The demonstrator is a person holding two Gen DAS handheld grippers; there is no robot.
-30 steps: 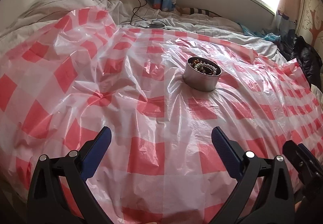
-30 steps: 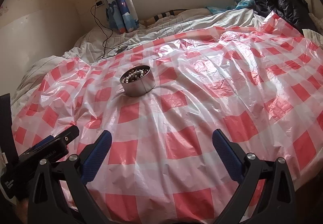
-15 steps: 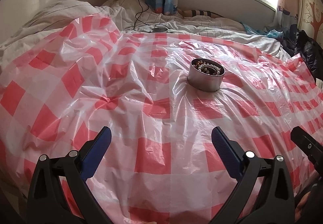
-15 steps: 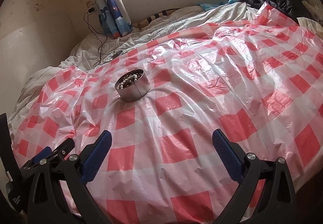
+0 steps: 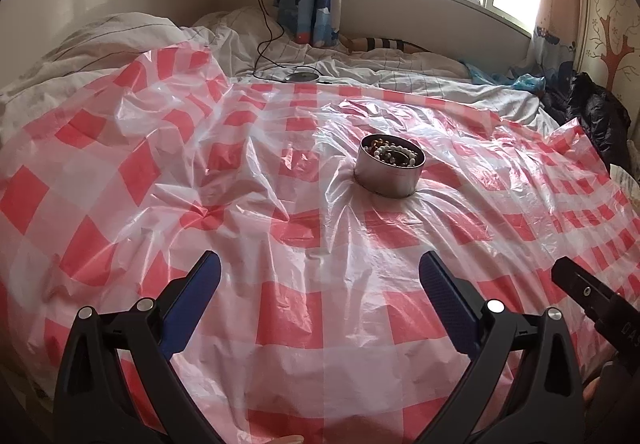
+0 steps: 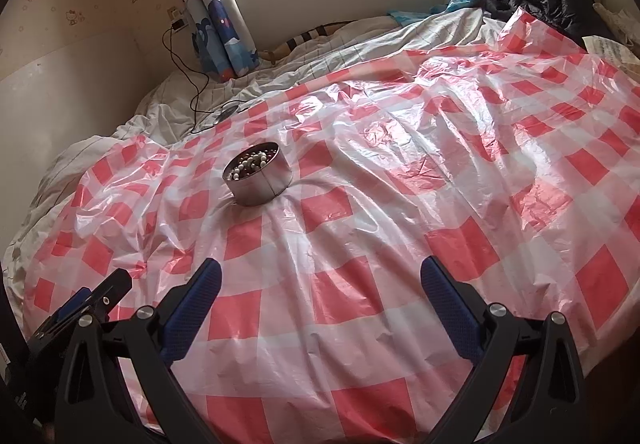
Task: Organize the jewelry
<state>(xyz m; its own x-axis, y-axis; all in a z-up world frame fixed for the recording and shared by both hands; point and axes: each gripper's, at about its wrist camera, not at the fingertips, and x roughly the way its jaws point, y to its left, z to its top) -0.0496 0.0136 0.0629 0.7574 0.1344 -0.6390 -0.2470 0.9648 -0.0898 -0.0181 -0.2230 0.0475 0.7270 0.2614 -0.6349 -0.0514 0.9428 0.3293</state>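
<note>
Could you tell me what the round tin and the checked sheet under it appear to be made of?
Round tin: probably metal, brushed silver with a soft sheen. Checked sheet: thin plastic film, glossy and semi-transparent, judging by crinkles and window glare.

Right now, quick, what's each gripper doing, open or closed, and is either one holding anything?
Left gripper: open, jaws spread wide, holding nothing.
Right gripper: open, jaws spread wide, holding nothing.
</note>
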